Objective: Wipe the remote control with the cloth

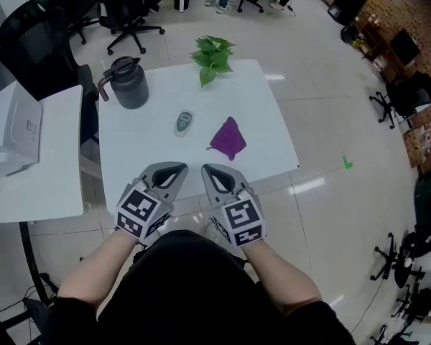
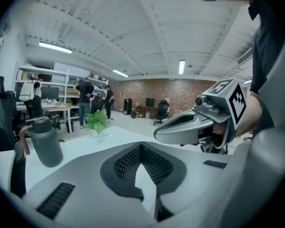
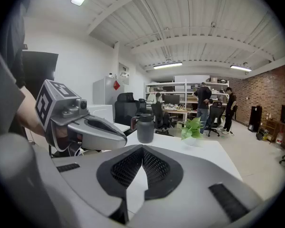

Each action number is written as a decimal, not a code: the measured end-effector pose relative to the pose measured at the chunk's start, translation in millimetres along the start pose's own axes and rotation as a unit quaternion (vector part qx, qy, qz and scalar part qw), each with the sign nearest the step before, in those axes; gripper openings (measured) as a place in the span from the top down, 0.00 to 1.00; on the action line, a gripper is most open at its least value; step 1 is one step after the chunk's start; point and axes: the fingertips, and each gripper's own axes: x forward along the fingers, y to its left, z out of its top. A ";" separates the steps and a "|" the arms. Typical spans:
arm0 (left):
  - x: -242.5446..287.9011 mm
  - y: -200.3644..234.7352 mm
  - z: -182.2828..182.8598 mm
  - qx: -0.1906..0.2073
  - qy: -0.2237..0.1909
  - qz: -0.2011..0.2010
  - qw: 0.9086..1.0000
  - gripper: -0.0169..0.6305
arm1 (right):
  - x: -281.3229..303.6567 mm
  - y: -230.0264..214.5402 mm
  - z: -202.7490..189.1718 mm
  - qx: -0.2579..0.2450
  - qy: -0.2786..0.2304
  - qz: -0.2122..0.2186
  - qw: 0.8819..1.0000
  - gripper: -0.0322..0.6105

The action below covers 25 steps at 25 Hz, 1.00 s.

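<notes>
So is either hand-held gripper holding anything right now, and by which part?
Nothing is held. The left hand-held gripper and the right hand-held gripper are both shut and empty; the cloth and the remote control lie untouched on the table.

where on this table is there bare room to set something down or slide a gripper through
Bare: the right side of the table beyond the purple cloth, below the plant; the near left part between the jug and the left gripper. Tighter: the middle, where the remote control and cloth lie side by side, apart.
</notes>
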 end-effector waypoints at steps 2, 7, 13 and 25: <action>2.3 -1.2 -1.9 -0.002 0.004 0.000 1.000 0.97 | -2.0 -0.4 -0.9 0.003 0.000 0.000 1.000 0.93; 12.6 7.7 -7.6 -0.008 0.019 0.024 0.999 0.97 | -8.6 -9.2 -11.1 0.010 0.004 -0.003 1.000 0.93; 41.7 32.8 -21.4 -0.014 0.048 0.074 0.996 0.95 | -17.4 -32.3 -26.1 0.020 0.006 0.002 1.000 0.93; 111.5 93.0 -52.6 -0.051 0.114 0.180 0.976 0.61 | -8.5 -58.8 -52.4 0.025 0.045 0.067 0.996 0.93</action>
